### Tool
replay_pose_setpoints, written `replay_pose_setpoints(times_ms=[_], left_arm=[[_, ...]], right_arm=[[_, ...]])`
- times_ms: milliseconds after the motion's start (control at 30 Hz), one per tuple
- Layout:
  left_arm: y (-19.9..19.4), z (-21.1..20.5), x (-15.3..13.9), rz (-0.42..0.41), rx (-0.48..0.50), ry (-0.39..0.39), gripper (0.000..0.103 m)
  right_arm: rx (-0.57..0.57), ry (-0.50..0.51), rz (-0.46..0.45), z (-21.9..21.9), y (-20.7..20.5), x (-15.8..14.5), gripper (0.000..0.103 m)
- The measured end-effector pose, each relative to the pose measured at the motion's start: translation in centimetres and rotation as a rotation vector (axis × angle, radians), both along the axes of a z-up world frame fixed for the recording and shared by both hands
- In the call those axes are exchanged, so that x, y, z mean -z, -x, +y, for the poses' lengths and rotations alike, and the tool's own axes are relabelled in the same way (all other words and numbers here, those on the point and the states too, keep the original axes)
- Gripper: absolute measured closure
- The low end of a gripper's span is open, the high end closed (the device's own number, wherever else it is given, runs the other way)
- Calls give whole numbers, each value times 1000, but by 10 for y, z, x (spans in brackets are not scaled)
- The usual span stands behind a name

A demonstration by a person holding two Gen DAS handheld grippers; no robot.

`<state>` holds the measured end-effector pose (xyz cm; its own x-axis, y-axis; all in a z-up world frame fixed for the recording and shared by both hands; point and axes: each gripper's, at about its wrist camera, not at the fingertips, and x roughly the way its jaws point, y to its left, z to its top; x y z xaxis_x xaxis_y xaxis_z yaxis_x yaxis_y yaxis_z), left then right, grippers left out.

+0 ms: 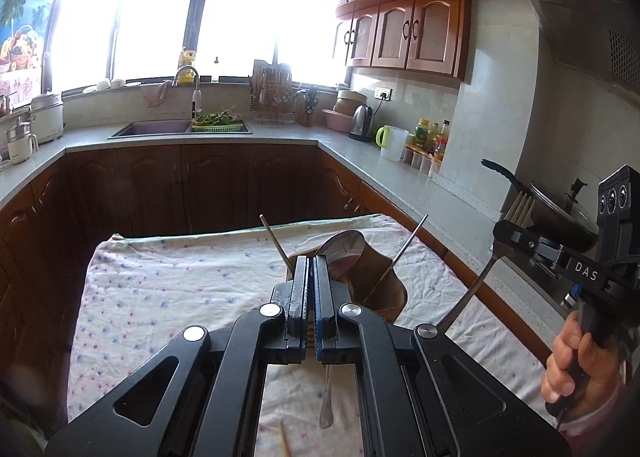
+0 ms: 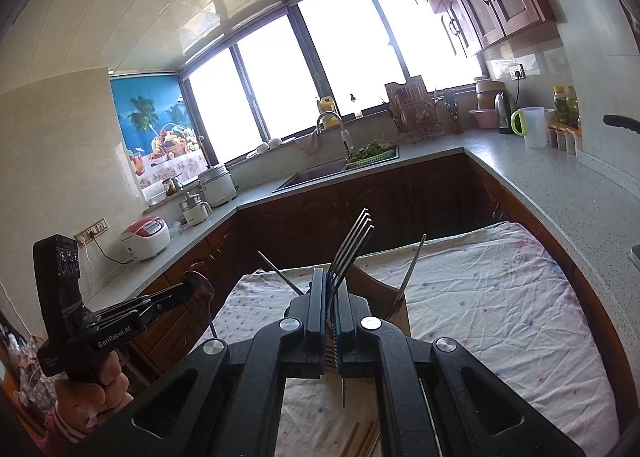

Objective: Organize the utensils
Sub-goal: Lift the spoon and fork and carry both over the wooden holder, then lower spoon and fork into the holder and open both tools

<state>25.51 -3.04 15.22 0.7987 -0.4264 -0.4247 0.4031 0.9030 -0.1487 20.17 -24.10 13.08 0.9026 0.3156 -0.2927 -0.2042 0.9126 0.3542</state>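
Steel shows in both pairs of jaws. In the left wrist view the left gripper point(image 1: 311, 277) has its jaws pressed on a spoon point(image 1: 340, 251), whose bowl rises just right of the fingertips at frame centre while its handle hangs below between the gripper's arms. Only this view shows the spoon's handle end above the cloth-covered worktop point(image 1: 180, 277), plus 1 wooden chopstick tip at the bottom edge. At the right edge of this view, the right gripper point(image 1: 516, 233) pinches a fork point(image 1: 520, 211), tines up, handle slanting down to the left.

From the right wrist view, the fork's 4 tines point(image 2: 354, 245) fan up from the right gripper's point(image 2: 330, 289) closed jaws at centre, and the left gripper point(image 2: 188, 291) appears at lower left, held in a hand point(image 2: 100, 385), with the spoon bowl point(image 2: 198, 285) at its tip.

A brown holder point(image 1: 380, 281) stands on the worktop just behind the jaws, mostly hidden; 2 thin metal rods point(image 1: 404, 253) lean out of it, 1 to the left and 1 to the right. Both grippers are held above the worktop, near the holder, the right hand point(image 1: 572, 361) wrapped around its grip.
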Motion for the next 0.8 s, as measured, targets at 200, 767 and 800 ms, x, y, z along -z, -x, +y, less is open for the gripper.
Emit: replay_pose_setpoints(times_ms=[200, 767, 800], left_arm=[[-26, -9, -19, -40, -8, 11, 102], [-112, -38, 2, -81, -120, 42, 102], [-112, -39, 8, -82, -132, 41, 102]], right_arm=[[13, 14, -16, -4, -29, -7, 100], [12, 57, -16, 5, -93, 17, 100], [9, 61, -13, 7, -94, 22, 100]])
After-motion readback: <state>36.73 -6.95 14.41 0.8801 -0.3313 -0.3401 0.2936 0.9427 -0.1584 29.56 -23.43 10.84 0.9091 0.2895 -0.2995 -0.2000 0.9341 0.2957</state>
